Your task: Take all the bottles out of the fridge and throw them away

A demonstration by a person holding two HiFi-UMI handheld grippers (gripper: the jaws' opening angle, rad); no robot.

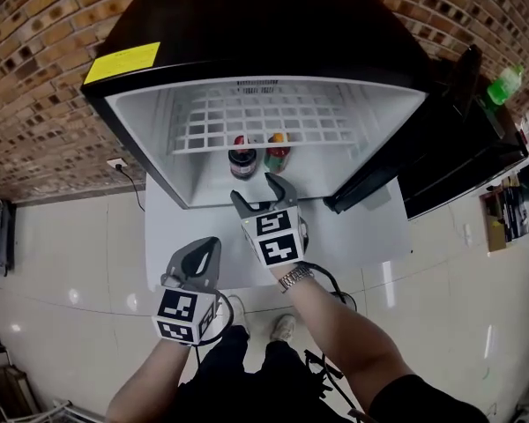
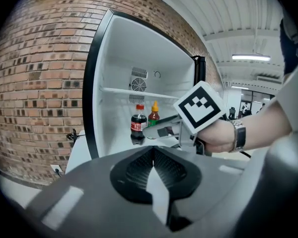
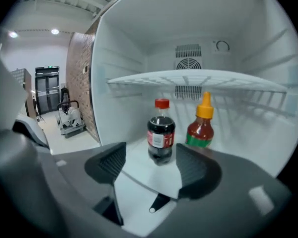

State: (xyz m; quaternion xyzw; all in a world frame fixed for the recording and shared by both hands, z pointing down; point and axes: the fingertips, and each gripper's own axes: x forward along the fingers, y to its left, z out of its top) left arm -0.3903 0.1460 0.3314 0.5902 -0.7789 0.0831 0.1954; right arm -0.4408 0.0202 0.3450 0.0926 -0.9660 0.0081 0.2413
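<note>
An open fridge (image 1: 150,139), black-cased and white inside, was noted against a brown brick wall (image 1: 35,77). Its black door (image 1: 379,170) was swung out at its right side, and a yellow sticker (image 1: 122,63) was seen on its top near the left front corner. On the fridge's floor, under its white wire shelf (image 1: 256,117), two bottles were recorded upright and just beside each other. A dark cola bottle (image 1: 242,159) of clear plastic, with red cap and red label, stood nearer the fridge's left wall. A red sauce bottle (image 1: 277,155), with orange nozzle cap and green label, stood nearer its right wall. The right gripper (image 1: 254,192) was held at the fridge's front opening with its jaws spread wide and nothing gripped. In the right gripper view the cola bottle (image 3: 161,133) was framed in the gap of the right gripper (image 3: 151,165) but stood deeper in the fridge, untouched by either pad. The sauce bottle (image 3: 201,128) was seen beyond the right-hand jaw. The left gripper (image 1: 210,249) was held outside the fridge, in front of its left half. Its jaws (image 2: 153,157) were pressed together with nothing between them. A green plastic bottle (image 1: 504,84) was noted on a dark unit beyond the fridge's door.
</note>
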